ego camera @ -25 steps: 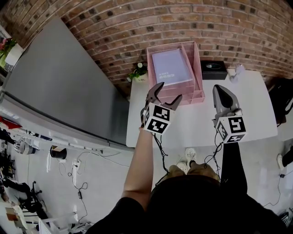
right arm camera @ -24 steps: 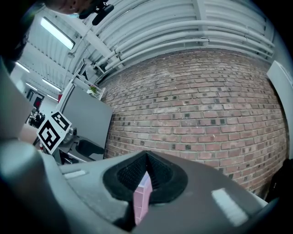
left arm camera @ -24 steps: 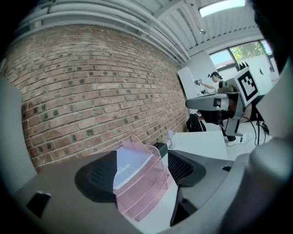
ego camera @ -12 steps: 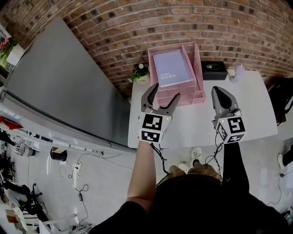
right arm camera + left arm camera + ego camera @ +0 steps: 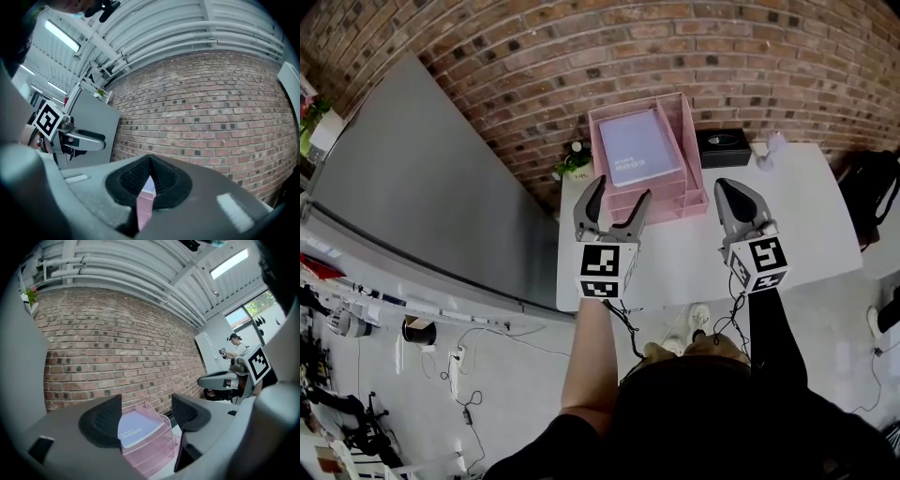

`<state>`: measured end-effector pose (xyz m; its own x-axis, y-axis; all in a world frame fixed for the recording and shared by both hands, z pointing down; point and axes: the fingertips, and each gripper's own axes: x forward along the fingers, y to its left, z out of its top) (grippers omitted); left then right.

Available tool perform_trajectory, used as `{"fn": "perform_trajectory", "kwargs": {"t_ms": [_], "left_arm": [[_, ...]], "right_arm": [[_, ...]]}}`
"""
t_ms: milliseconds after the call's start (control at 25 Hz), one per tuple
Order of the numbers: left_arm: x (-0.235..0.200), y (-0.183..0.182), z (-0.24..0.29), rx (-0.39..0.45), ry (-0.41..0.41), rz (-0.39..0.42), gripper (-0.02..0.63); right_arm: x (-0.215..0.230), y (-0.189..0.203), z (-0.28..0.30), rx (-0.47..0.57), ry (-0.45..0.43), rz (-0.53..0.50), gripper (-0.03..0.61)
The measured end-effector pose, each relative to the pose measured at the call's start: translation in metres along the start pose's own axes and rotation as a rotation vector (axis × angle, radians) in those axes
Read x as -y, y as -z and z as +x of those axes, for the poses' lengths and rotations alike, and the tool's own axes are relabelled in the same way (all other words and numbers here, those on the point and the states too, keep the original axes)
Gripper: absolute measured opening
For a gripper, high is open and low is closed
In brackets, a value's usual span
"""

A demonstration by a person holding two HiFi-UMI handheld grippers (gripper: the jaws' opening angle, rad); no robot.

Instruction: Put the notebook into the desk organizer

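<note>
Two tools, both empty: left hand-held gripper (image 5: 621,192) jaws apart, right hand-held gripper (image 5: 727,185) jaws together; notebook (image 5: 637,148) in desk organizer's (image 5: 695,141) top tray.

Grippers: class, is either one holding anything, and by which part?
Nothing is held. The left gripper is open and empty; the right gripper is shut on nothing. The notebook lies in the organizer.

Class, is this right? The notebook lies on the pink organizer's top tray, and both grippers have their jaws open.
No. The right gripper has its jaws shut, as the right gripper view shows; only the left gripper has them open. The notebook lies on the top tray of the pink organizer.
</note>
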<state>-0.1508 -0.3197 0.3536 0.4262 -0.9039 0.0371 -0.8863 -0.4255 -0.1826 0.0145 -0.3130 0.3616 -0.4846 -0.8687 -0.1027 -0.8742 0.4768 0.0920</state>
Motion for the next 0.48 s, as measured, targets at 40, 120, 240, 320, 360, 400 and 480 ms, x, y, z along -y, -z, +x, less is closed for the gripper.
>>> {"fn": "perform_trajectory", "kwargs": {"t_ms": [40,120,240,320,360,400,480], "left_arm": [[0.0008,-0.001,-0.0001,0.003,-0.003,0.006,0.337],[0.002,-0.0032,-0.0012,0.009,-0.008,0.018,0.336],[0.0053,-0.0046,-0.0037,0.012,-0.01,0.024,0.3],[0.0067,-0.0067,-0.0055,0.019,-0.02,0.032,0.268],[0.0071,-0.0071,-0.0064,0.021,-0.024,0.037,0.25],[0.0076,-0.0069,-0.007,0.021,-0.025,0.04,0.236],[0.0083,-0.005,-0.0076,0.014,-0.021,0.041,0.212]], "right_arm": [[0.0002,-0.0004,-0.0006,0.001,0.0,-0.001,0.0],[0.001,-0.0001,-0.0014,0.002,0.0,0.0,0.0],[0.0028,0.0011,-0.0037,0.003,0.002,0.009,0.0],[0.0026,0.0012,-0.005,0.005,0.001,0.014,0.0],[0.0021,0.0011,-0.0052,0.006,0.001,0.016,0.0],[0.0016,0.001,-0.0052,0.006,0.0,0.017,0.0],[0.0003,0.0007,-0.0052,0.007,-0.002,0.017,0.0]]}}
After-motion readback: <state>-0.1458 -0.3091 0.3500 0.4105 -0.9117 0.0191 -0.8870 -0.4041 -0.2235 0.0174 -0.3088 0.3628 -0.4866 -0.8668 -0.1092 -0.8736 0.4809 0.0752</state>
